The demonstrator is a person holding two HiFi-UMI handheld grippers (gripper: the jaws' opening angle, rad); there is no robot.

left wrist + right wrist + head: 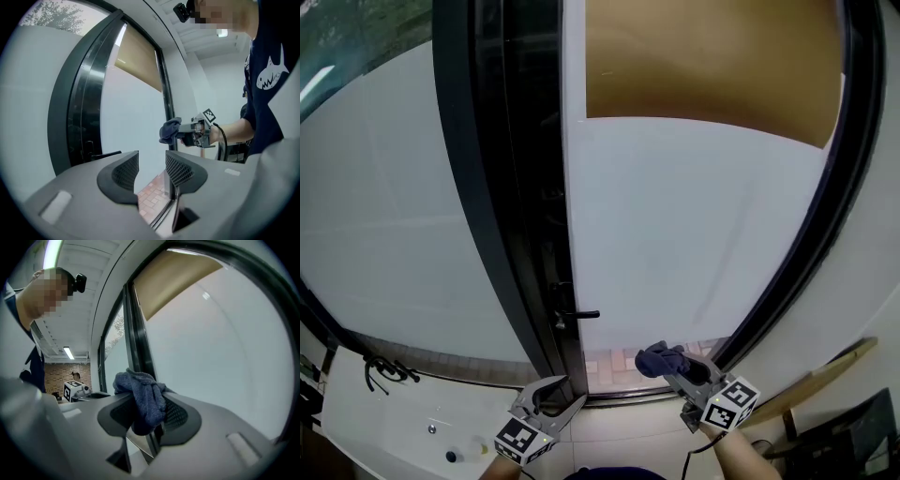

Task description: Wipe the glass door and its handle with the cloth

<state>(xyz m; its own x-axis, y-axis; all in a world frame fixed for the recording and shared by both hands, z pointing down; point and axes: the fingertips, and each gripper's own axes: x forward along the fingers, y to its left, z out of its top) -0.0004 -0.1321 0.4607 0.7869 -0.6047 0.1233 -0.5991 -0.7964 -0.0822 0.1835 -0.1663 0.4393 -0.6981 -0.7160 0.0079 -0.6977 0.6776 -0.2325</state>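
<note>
So, the glass door (694,216) is the biggest thing here: a tall frosted pane in a dark frame (502,187), with a brown blind (712,66) covering the door's top part. It's probably rigid, smooth and slick, so it should take flat, even pressure, not jabs.

The handle (579,315) is a slim dark lever low on the door's left edge, sticking out towards the pane. It looks stiff and narrow. Folding the cloth around it likely beats swiping at it.

The cloth (661,359) is dark blue and bunched, near the door's bottom, right of the handle. I can't tell if it touches the glass. It looks soft, light and limp. The hold on a fold near the middle seems fine, since a wad pokes past the tips to wipe with.

The right gripper (675,367) is clamped on that cloth, with fabric squeezed between both pads.

The left gripper (572,389) is low by the door's left edge, below the handle. Its jaws are spread, with nothing between them.
</note>
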